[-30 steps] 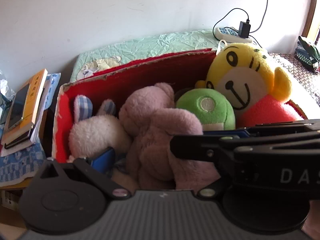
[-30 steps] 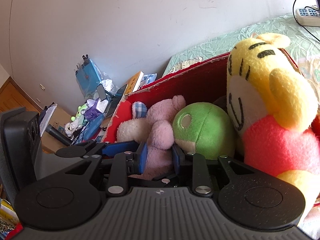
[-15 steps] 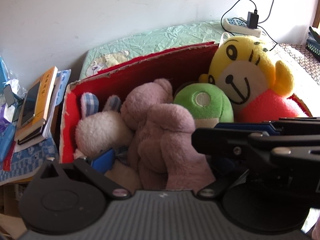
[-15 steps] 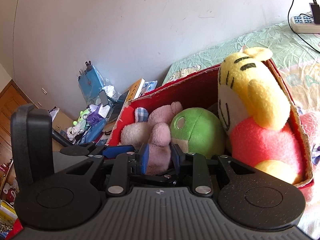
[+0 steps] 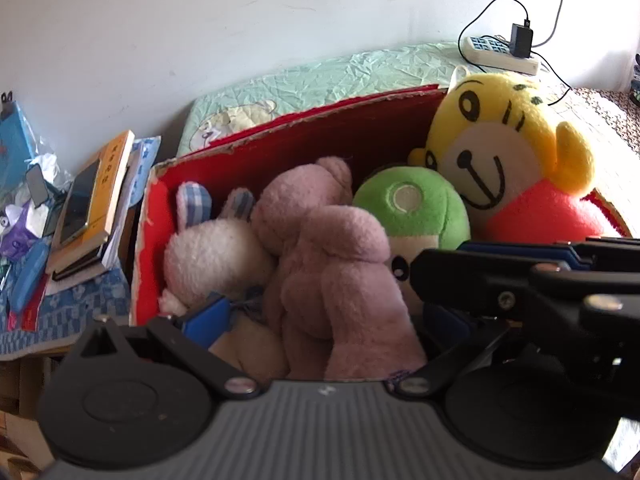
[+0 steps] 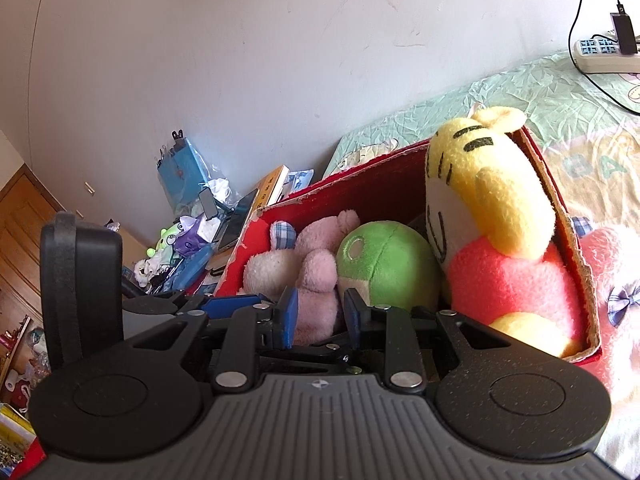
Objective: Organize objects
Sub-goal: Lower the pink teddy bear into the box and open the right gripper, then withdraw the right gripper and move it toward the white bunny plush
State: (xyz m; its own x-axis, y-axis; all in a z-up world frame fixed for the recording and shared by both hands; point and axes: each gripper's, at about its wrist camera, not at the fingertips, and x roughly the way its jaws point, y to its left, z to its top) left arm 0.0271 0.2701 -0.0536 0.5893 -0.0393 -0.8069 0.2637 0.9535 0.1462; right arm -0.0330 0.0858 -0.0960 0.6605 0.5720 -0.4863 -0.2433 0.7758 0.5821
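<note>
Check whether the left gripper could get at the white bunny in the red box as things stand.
Probably yes. The white bunny lies at the left end of the red box, uncovered on top, just beyond the left gripper. The pink plush presses against its side and fills most of the gap between the gripper's fingers, so it may hinder a clean grasp.

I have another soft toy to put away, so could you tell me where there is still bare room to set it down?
The red box is packed wall to wall with plush toys. The bedside stack of books is crowded too. Bare room lies on the green bedsheet, between the box's far wall and the power strip.
</note>
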